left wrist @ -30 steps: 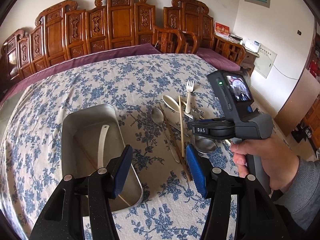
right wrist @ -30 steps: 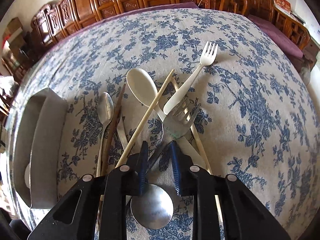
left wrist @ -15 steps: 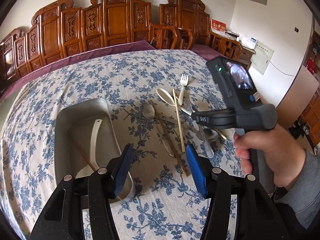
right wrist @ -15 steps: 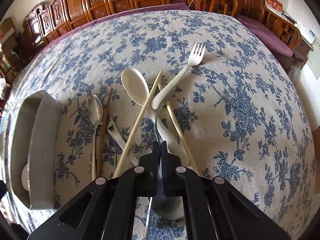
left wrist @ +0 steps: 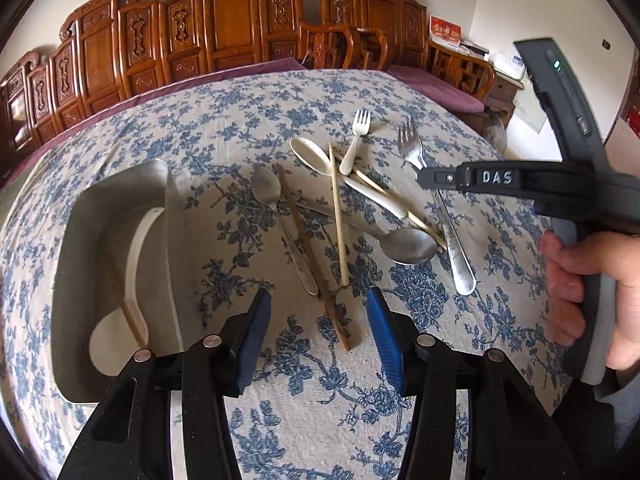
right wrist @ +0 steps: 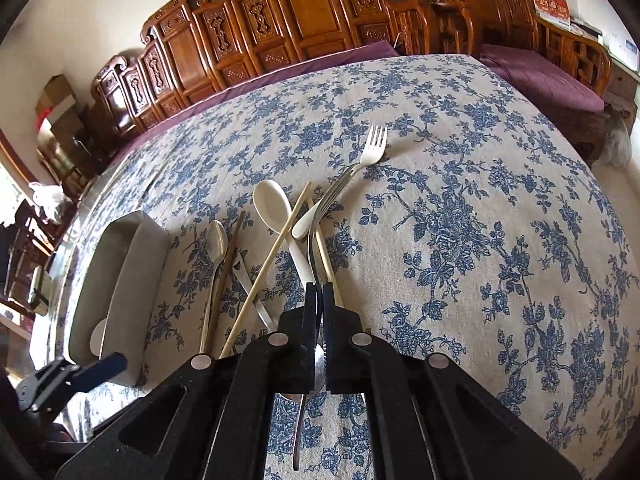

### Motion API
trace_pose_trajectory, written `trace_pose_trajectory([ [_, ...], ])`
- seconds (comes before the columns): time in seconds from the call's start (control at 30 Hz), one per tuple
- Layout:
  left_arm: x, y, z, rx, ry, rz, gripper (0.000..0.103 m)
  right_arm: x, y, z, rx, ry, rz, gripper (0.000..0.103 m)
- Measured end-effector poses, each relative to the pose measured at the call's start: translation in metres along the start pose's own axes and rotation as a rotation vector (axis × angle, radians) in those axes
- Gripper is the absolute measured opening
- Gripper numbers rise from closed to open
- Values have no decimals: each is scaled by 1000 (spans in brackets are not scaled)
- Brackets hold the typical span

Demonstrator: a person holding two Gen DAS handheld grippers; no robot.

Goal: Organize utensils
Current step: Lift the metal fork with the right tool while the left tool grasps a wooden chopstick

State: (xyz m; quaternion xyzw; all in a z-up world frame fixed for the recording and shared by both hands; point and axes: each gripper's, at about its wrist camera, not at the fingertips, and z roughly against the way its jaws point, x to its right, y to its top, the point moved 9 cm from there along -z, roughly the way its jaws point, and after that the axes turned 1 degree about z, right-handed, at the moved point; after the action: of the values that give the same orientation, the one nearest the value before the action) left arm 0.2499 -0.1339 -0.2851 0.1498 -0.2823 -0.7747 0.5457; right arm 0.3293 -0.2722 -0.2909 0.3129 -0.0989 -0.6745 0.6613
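At the far left, a metal tray (left wrist: pixel 172 216) sits on a bench (left wrist: pixel 400 408) covered with a blue-flowered cloth. Inside the tray lie a white ladle-like spoon (left wrist: pixel 124 280) and a thin brown stick crossing it.

The left tool (left wrist: pixel 318 334) hovers low over the cloth just right of the tray, its blue-padded fingers (left wrist: pixel 252 336) spread wide apart and holding nothing.

Beyond it, near the middle of the bench, utensils lie in a loose pile: a small metal spoon (left wrist: pixel 276 216), a dark chopstick (left wrist: pixel 312 256) beside it, a pale chopstick (left wrist: pixel 338 216) laid across a white spoon (left wrist: pixel 316 156), a white plastic fork (left wrist: pixel 354 140) pointing away, and a large metal spoon (left wrist: pixel 408 246) with its bowl toward the viewer.

To the right, the right tool (right wrist: pixel 319 296) is closed on a metal fork (left wrist: pixel 444 208), pinching it along the handle. The fork is lifted clear of the pile, tines pointing away and handle end hanging toward the viewer. A hand (left wrist: pixel 588 300) grips the tool's handle at the far right.

Carved wooden chairs (left wrist: pixel 236 32) line the wall behind the bench.
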Motion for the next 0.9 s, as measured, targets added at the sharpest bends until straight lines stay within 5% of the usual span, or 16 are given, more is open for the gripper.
trace_pose_trajectory([
  [0.37,8,-21,-40,-89,46,-11,28,-4,-1,-3,8,41,42,4],
  [0.6,1,-20,-43,-89,59,7,6,3,-1,-2,13,28,41,4],
  [0.9,-9,-22,-20,-62,85,-3,4,-5,-2,-2,15,29,57,4],
])
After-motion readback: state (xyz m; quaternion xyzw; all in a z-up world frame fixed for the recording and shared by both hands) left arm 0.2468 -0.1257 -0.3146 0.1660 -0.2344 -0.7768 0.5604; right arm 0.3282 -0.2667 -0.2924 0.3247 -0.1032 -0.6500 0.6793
